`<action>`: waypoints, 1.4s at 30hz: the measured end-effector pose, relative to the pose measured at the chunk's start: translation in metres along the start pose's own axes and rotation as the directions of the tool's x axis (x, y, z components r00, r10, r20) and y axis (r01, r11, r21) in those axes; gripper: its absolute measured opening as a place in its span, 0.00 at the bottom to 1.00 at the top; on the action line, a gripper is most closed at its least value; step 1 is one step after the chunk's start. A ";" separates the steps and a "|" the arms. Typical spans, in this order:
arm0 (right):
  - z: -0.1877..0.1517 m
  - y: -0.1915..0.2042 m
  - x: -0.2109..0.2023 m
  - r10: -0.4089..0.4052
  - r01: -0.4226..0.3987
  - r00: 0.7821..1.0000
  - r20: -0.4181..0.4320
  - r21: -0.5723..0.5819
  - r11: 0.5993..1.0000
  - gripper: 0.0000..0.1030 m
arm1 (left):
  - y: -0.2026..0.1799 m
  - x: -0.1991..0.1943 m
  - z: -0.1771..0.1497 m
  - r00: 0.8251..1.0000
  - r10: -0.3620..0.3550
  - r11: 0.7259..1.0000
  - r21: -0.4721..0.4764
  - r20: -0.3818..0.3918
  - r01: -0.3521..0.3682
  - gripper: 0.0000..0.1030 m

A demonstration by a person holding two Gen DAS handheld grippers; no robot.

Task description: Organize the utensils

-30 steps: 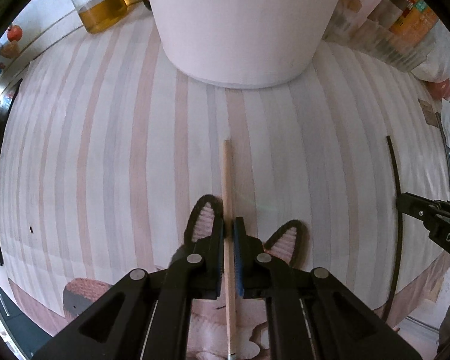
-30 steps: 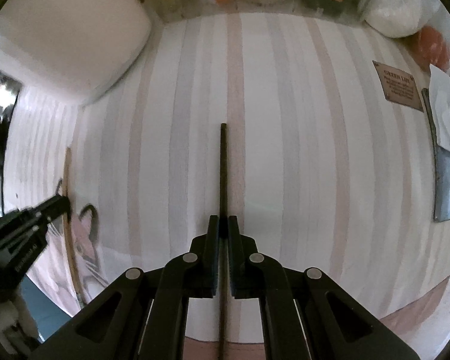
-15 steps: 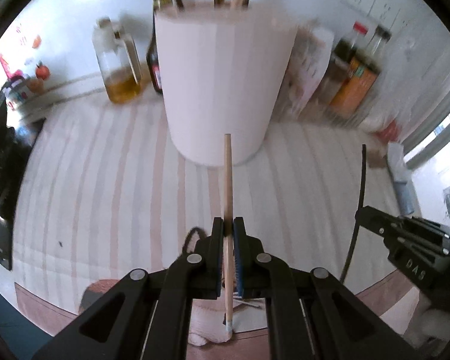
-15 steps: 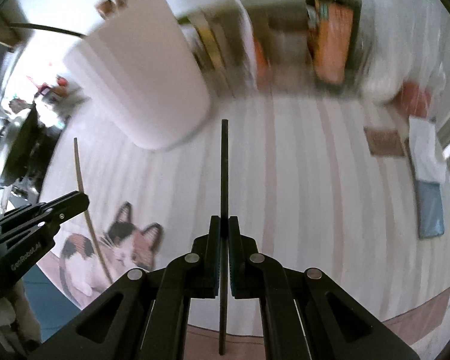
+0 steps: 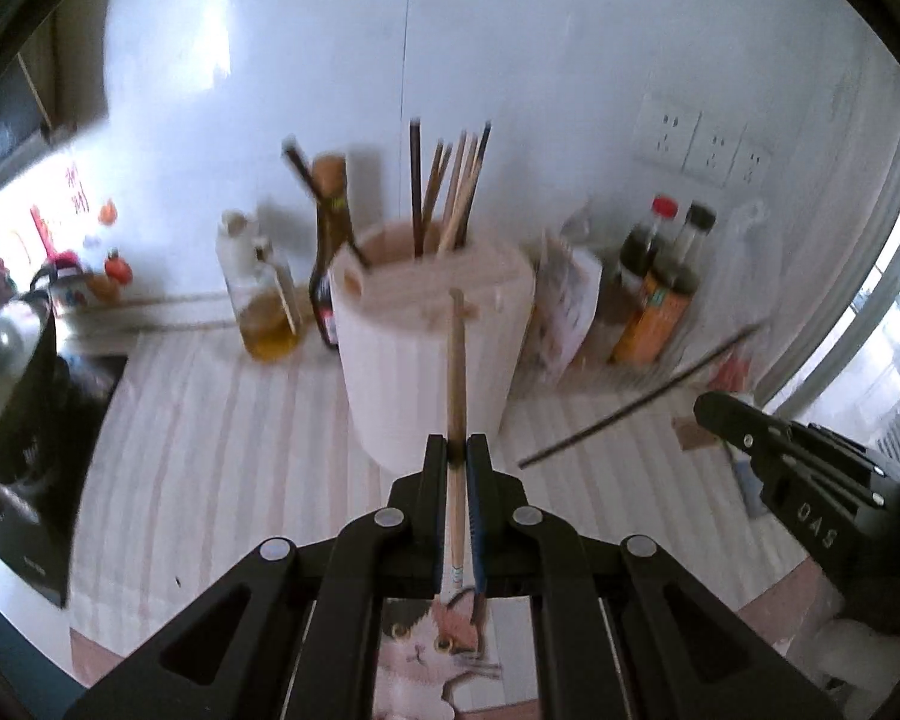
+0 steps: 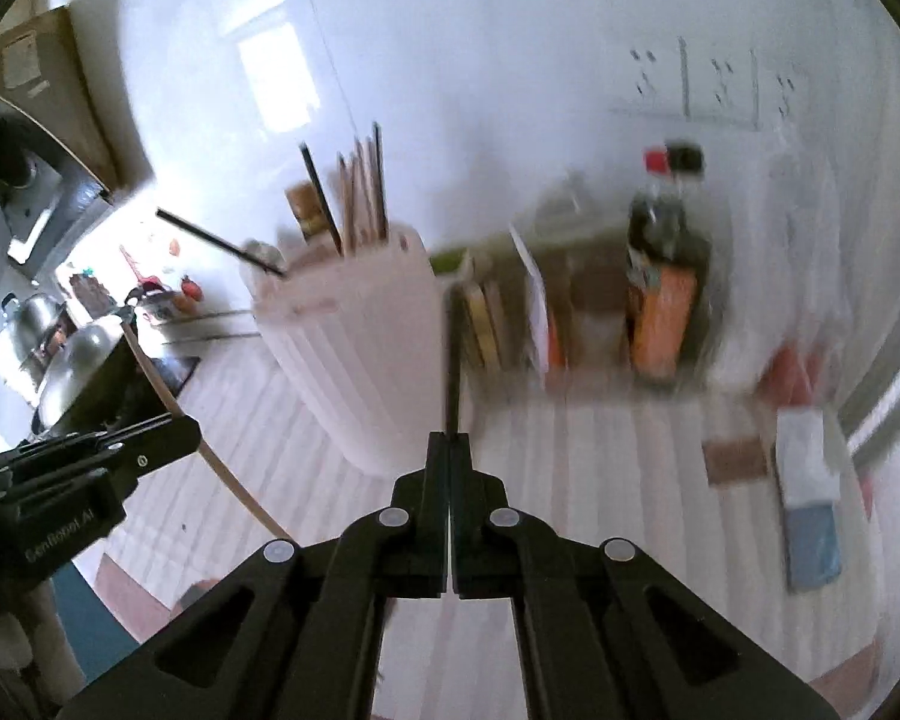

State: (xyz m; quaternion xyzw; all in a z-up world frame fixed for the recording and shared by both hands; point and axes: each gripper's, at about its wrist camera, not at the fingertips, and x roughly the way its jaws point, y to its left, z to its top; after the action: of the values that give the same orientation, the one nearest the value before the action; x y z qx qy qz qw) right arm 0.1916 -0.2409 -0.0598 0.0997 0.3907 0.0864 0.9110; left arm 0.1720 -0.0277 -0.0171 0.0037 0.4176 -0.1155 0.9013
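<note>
Left wrist view: mounted above the fingers, angled down and forward at the white utensil holder [image 5: 432, 354] from close by, holder dead centre. Right wrist view: same downward slant, from right of that spot, holder [image 6: 354, 348] left of centre, blurred. Shared: holder, bottles right of it [image 5: 660, 288], striped mat [image 5: 222, 450] beneath it.

The left gripper [image 5: 458, 450] has lifted the pale wooden chopstick [image 5: 457, 372] off the striped cloth [image 5: 210, 450]; its tip now lies over the rim of the white ribbed holder [image 5: 426, 360] at twelve o'clock. The right gripper [image 6: 450, 450] has likewise raised the thin black chopstick [image 6: 452, 372]. Both cameras have tilted up, so the wall and the holder's open top have come into view.
</note>
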 end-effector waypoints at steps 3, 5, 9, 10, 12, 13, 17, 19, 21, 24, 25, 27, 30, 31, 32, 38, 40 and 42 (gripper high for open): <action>0.022 -0.003 -0.004 0.024 -0.024 1.000 0.018 0.020 1.000 0.00 | -0.002 0.000 0.015 1.000 0.016 1.000 0.005 0.021 -0.016 0.04; 0.028 -0.011 0.003 0.044 -0.043 0.999 -0.015 0.068 0.997 0.00 | 0.001 0.004 0.021 0.999 0.023 1.000 -0.009 0.025 -0.023 0.04; 0.016 -0.054 0.044 0.107 -0.059 0.983 -0.148 0.297 0.953 0.00 | 0.011 0.016 0.022 0.998 0.065 0.998 -0.029 0.010 -0.064 0.04; 0.010 -0.064 0.054 0.114 -0.047 0.977 -0.182 0.336 0.941 0.01 | 0.012 0.020 0.022 0.997 0.074 0.997 -0.031 0.005 -0.074 0.04; -0.001 -0.076 0.072 0.104 -0.012 0.965 -0.242 0.356 0.934 0.02 | 0.019 0.029 0.020 0.994 0.107 0.994 -0.036 -0.018 -0.107 0.04; -0.006 -0.080 0.080 0.082 0.016 0.959 -0.271 0.340 0.940 0.04 | 0.022 0.033 0.019 0.992 0.120 0.992 -0.041 -0.025 -0.121 0.04; -0.008 -0.079 0.116 0.020 0.064 0.928 -0.373 0.210 0.976 0.30 | 0.031 0.053 0.018 0.985 0.164 0.983 -0.075 -0.054 -0.168 0.04; -0.002 -0.076 0.144 -0.034 0.088 0.905 -0.423 0.108 0.990 0.41 | 0.033 0.063 0.019 0.978 0.198 0.976 -0.081 -0.063 -0.203 0.04; 0.003 -0.071 0.174 -0.100 0.110 0.880 -0.464 -0.004 0.994 0.46 | 0.031 0.074 0.022 0.967 0.245 0.965 -0.077 -0.064 -0.250 0.04; 0.007 -0.062 0.219 -0.188 0.126 0.837 -0.514 -0.153 0.980 0.46 | 0.028 0.091 0.027 0.948 0.312 0.945 -0.083 -0.065 -0.317 0.04; 0.007 -0.060 0.231 -0.208 0.124 0.825 -0.526 -0.191 0.974 0.46 | 0.028 0.094 0.028 0.944 0.322 0.941 -0.088 -0.067 -0.327 0.04; 0.007 -0.060 0.255 -0.247 0.127 0.797 -0.551 -0.248 0.961 0.46 | 0.030 0.101 0.030 0.937 0.341 0.931 -0.115 -0.074 -0.348 0.04; 0.002 -0.069 0.280 -0.267 0.129 0.757 -0.596 -0.265 0.956 0.46 | 0.034 0.107 0.030 0.934 0.344 0.925 -0.137 -0.093 -0.354 0.04; 0.003 -0.076 0.281 -0.240 0.121 0.761 -0.602 -0.232 0.965 0.45 | 0.035 0.107 0.030 0.933 0.347 0.924 -0.136 -0.094 -0.357 0.04; 0.004 -0.081 0.282 -0.216 0.114 0.759 -0.615 -0.201 0.973 0.38 | 0.036 0.108 0.030 0.933 0.348 0.924 -0.135 -0.097 -0.358 0.04; -0.017 -0.086 0.262 -0.169 0.108 0.722 -0.671 -0.132 0.985 0.07 | 0.041 0.107 0.026 0.941 0.319 0.932 -0.143 -0.112 -0.333 0.04; -0.036 -0.086 0.246 -0.114 0.105 0.705 -0.700 -0.055 0.993 0.06 | 0.043 0.105 0.023 0.944 0.310 0.936 -0.137 -0.114 -0.324 0.04; -0.054 -0.086 0.230 -0.062 0.100 0.693 -0.719 0.011 0.995 0.06 | 0.046 0.104 0.019 0.947 0.297 0.941 -0.131 -0.119 -0.311 0.04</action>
State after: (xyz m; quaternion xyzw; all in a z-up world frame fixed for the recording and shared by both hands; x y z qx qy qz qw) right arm 0.3156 -0.2638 -0.2775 0.0631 0.7207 0.0686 0.6870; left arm 0.2605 -0.0065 -0.0872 0.0068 0.4631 0.0569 0.8845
